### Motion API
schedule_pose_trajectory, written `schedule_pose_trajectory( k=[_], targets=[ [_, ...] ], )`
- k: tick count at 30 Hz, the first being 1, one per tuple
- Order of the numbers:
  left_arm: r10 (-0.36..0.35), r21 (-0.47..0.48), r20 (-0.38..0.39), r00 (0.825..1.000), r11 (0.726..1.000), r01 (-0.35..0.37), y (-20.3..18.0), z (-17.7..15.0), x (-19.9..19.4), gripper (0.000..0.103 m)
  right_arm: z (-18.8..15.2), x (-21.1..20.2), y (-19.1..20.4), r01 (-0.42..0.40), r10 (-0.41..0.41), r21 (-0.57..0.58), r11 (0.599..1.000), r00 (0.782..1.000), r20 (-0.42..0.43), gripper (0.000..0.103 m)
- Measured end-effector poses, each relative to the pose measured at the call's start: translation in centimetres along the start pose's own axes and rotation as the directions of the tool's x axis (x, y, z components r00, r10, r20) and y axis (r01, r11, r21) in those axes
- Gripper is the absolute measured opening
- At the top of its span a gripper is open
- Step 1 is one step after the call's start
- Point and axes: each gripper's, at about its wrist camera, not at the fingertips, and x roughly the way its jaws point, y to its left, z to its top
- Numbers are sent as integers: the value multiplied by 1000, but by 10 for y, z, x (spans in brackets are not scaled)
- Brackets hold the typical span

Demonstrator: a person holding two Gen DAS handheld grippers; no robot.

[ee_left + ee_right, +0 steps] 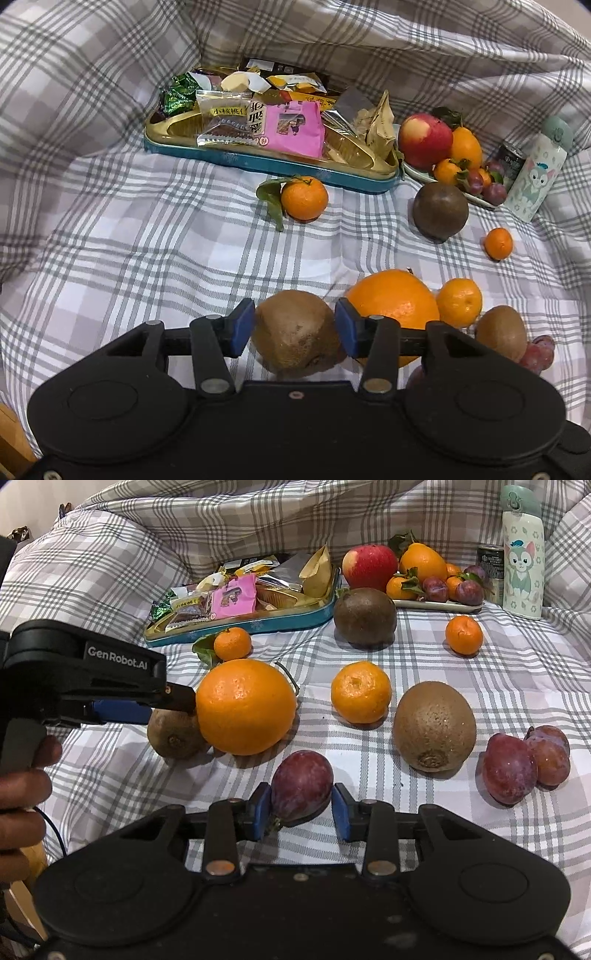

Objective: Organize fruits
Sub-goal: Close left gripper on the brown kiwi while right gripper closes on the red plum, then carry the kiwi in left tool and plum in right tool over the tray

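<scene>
The kiwi (297, 334) is bracketed by the left claw (294, 328), seemingly gripped; the soft, bruisable plum (302, 786) is clenched by the right claw (301, 810) at its widest middle.

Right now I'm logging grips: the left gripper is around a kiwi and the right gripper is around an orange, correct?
Not quite. The left gripper is around a kiwi, but the right gripper is around a plum, not an orange; the right wrist view shows it.

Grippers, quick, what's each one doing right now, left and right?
Left gripper: closed around a kiwi, blue pads at both its sides.
Right gripper: shut on a plum; the right-hand pad's contact is hard to see.
</scene>
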Motion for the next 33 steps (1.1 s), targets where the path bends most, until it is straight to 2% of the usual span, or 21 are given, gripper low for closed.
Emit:
schedule_pose_trajectory(
  k=[6, 12, 21, 28, 33],
  targets=[
    [11, 20, 15, 1000, 1000, -11, -2, -8, -3, 57, 3, 5, 2, 10, -10, -13, 1000, 1000, -2, 39],
    [-42, -48, -26, 999, 998, 40, 7, -13, -3, 61, 4, 7, 2, 12, -12, -24, 1000, 1000, 4, 39],
    [-40, -53, -23, 999, 998, 38, 4, -14, -5, 61, -3, -3, -3, -6, 6, -15, 1000, 1000, -11, 38],
    [-52, -115, -37, 998, 992, 48, 7, -6, 8, 65, -10, -13, -5, -11, 11, 2, 1000, 1000, -25, 38],
    [-69, -136, -41, 997, 989, 63, 6, -4, 9, 59, -14, -20, -11, -12, 13, 26, 1000, 1000, -28, 38]
  ],
)
